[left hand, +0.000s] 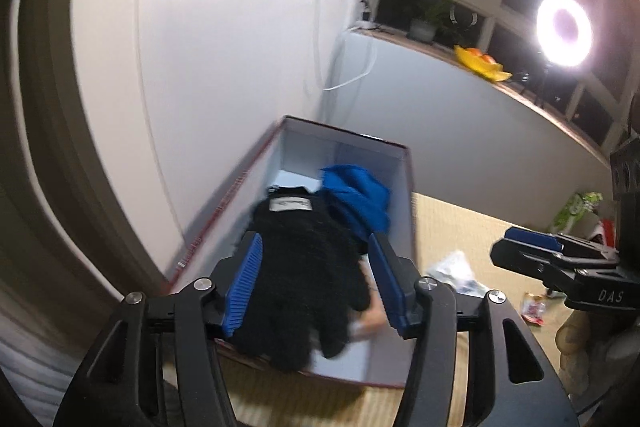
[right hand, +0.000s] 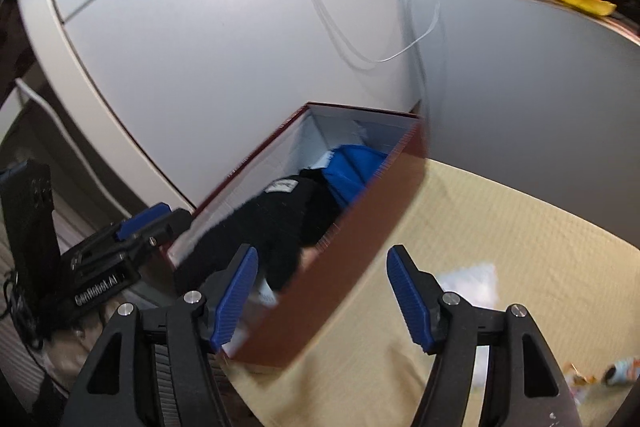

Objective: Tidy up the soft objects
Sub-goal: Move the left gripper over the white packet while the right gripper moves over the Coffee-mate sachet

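Observation:
A dark red box (left hand: 406, 195) with a white inside stands on the beige mat against the wall; it also shows in the right wrist view (right hand: 360, 247). Inside lie a black fuzzy glove (left hand: 304, 275) with a white label and a blue cloth (left hand: 356, 195); both show in the right wrist view, the glove (right hand: 276, 223) and the cloth (right hand: 352, 171). My left gripper (left hand: 316, 287) is open, its blue pads on either side of the glove, just above the box. My right gripper (right hand: 322, 291) is open and empty over the box's near right wall.
White walls meet in a corner behind the box. A windowsill holds a yellow item (left hand: 482, 63) and a ring light (left hand: 563, 29). Small packets (left hand: 534, 309) and a white bag (right hand: 472, 277) lie on the mat to the right of the box.

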`<state>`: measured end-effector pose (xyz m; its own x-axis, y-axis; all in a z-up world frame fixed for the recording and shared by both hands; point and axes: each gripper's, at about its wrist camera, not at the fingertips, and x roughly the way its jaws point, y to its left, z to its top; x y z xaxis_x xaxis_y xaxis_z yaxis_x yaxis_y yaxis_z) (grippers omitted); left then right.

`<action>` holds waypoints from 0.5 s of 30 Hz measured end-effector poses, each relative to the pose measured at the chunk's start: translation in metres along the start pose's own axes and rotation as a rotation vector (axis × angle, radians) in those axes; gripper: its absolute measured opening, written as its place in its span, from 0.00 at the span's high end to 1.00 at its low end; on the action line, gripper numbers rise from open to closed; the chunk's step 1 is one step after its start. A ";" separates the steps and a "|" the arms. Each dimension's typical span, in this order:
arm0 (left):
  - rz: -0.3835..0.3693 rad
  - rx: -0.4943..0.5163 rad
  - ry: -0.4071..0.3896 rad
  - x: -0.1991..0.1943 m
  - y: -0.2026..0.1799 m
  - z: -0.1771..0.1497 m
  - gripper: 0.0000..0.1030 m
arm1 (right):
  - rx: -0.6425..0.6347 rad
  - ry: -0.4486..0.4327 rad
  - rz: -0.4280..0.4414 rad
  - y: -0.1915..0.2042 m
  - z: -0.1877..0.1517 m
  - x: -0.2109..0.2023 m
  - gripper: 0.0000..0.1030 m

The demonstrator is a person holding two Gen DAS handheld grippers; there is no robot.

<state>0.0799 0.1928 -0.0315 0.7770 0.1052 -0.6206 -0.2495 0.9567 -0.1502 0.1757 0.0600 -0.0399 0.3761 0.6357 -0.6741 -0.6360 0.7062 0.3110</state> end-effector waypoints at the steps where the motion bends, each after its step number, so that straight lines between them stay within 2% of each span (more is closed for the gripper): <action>1: -0.012 0.005 -0.002 -0.002 -0.005 -0.003 0.47 | -0.002 -0.015 -0.008 -0.004 -0.008 -0.010 0.38; 8: -0.130 0.059 -0.001 -0.013 -0.058 -0.037 0.47 | 0.005 -0.081 -0.097 -0.039 -0.066 -0.069 0.38; 12: -0.197 0.080 0.032 -0.011 -0.084 -0.053 0.47 | 0.128 -0.114 -0.095 -0.078 -0.101 -0.100 0.38; 15: -0.240 0.106 0.074 -0.004 -0.105 -0.064 0.47 | 0.205 -0.105 -0.131 -0.110 -0.124 -0.119 0.38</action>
<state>0.0655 0.0745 -0.0628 0.7610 -0.1441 -0.6325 0.0014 0.9754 -0.2205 0.1178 -0.1323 -0.0767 0.5215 0.5558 -0.6475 -0.4316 0.8264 0.3618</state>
